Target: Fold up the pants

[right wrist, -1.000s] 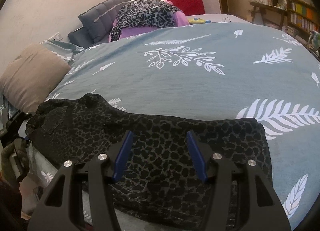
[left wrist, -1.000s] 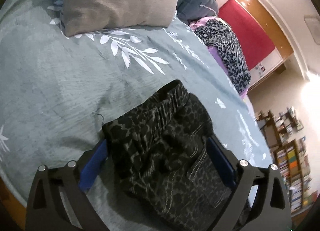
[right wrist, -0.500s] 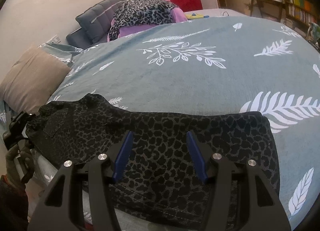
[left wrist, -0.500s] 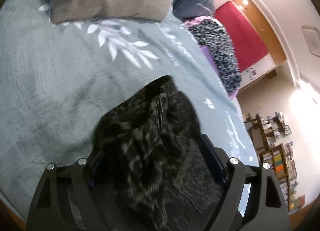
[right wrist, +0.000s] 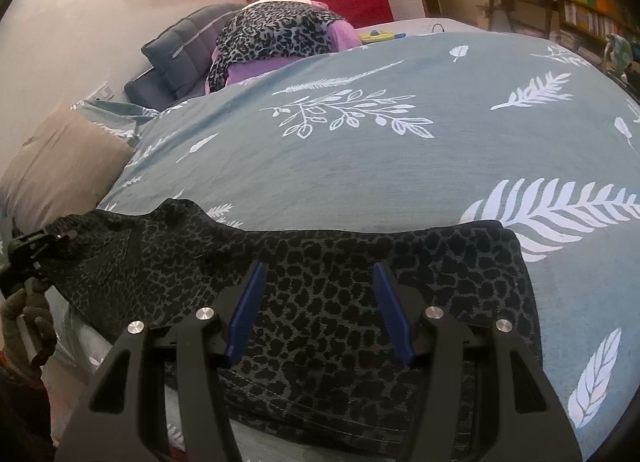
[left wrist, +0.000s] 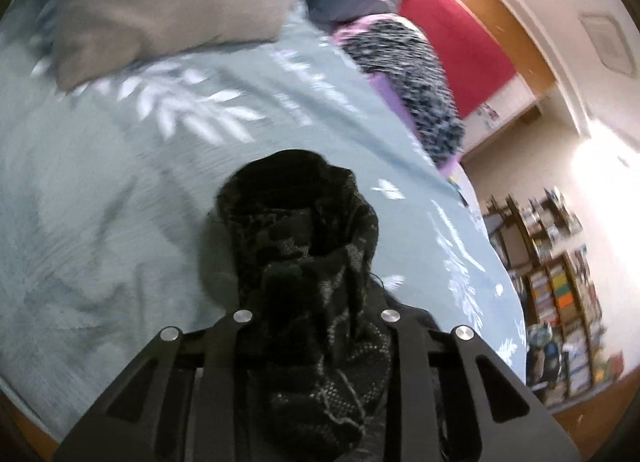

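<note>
Grey-green leaf-print bedding (right wrist: pixel 400 166) is carrying the dark leopard-print pants (right wrist: pixel 320 302), which are lying flat along its near edge. Above their middle the right gripper (right wrist: pixel 318 314) is hovering with its blue pads (right wrist: pixel 245 314) spread apart, gripping nothing. At the waistband end the left gripper (left wrist: pixel 316 326) is clenching a bunched handful of the pants. Beyond, a beige pillow (left wrist: pixel 168 2) is resting near a heap of clothes (right wrist: pixel 280 34)

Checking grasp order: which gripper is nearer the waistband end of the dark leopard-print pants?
Left. The left gripper is shut on the bunched waistband end of the pants. The right gripper hangs open over the mid-leg cloth, nearer the hem end.
</note>
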The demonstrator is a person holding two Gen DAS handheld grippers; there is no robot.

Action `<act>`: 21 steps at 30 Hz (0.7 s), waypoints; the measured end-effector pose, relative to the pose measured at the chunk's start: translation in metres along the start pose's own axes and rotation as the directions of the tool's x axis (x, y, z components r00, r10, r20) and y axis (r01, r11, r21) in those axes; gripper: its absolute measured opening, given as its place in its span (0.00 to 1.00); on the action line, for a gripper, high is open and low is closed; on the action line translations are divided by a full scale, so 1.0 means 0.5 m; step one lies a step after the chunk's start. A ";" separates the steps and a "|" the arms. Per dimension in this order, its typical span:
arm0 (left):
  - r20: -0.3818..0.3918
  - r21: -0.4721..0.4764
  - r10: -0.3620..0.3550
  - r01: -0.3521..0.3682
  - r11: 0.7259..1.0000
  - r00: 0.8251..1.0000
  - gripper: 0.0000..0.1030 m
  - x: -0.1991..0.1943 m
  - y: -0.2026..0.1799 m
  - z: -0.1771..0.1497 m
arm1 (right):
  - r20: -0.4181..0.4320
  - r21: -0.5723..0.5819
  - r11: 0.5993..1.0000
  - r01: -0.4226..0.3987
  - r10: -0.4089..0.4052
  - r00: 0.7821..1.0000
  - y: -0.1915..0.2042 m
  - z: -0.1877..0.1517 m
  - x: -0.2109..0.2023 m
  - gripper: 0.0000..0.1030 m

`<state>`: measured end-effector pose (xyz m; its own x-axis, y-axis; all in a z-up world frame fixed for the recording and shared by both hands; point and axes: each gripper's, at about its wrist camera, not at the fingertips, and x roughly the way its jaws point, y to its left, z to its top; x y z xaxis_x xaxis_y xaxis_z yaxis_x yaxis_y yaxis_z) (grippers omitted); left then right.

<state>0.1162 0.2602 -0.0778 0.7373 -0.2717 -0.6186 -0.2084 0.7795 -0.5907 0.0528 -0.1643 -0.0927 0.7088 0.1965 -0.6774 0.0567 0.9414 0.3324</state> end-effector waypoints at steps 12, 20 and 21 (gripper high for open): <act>-0.029 0.306 -0.156 0.158 0.939 0.987 0.24 -0.049 -0.265 -0.075 | 0.004 0.060 0.998 -0.018 0.018 1.000 -0.037 -0.016 -0.012 0.56; -0.114 0.462 -0.180 0.213 0.861 0.977 0.24 -0.022 -0.403 -0.183 | 0.022 0.111 0.993 -0.045 0.042 0.999 -0.078 -0.026 -0.027 0.56; -0.136 0.472 -0.185 0.228 0.852 0.973 0.24 -0.014 -0.420 -0.199 | 0.024 0.117 0.992 -0.049 0.047 0.999 -0.083 -0.026 -0.029 0.56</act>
<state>0.0909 0.0422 -0.0011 0.6689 -0.4853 -0.5631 0.2937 0.8684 -0.3995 0.0309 -0.2026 -0.1052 0.7277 0.2334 -0.6450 0.1040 0.8919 0.4401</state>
